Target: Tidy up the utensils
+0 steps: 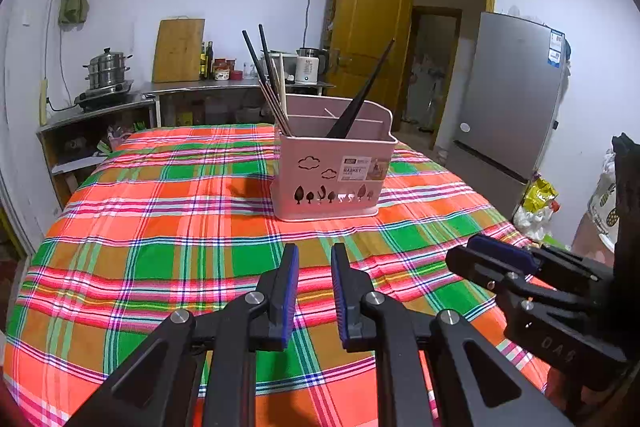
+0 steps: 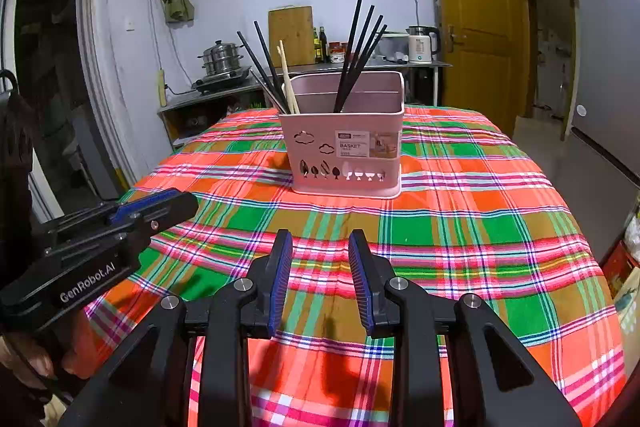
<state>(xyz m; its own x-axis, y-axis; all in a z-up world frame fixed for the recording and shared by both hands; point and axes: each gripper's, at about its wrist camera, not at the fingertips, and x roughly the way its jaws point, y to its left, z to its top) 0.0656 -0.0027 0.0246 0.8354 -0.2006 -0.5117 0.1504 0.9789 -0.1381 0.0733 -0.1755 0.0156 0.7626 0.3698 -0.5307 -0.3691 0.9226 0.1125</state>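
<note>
A pink utensil basket (image 1: 330, 175) (image 2: 346, 151) stands on the plaid tablecloth (image 1: 160, 227) (image 2: 460, 227), ahead of both grippers. Black chopsticks (image 2: 358, 55) (image 1: 360, 95) lean in its right compartment. More black, pale wooden and thin metal chopsticks (image 2: 276, 75) (image 1: 272, 83) lean in its left compartment. My left gripper (image 1: 315, 255) is open and empty above the cloth, well short of the basket; it also shows in the right wrist view (image 2: 160, 205). My right gripper (image 2: 320, 243) is open and empty; it shows at the right of the left wrist view (image 1: 496, 255).
Behind the table is a steel counter (image 1: 200, 89) with a steamer pot (image 1: 108, 69), cutting board (image 1: 179, 51), bottles and a kettle (image 2: 420, 45). A fridge (image 1: 508, 107) stands right, beside an open wooden door (image 1: 368, 23). Bags (image 1: 536, 207) lie on the floor at right.
</note>
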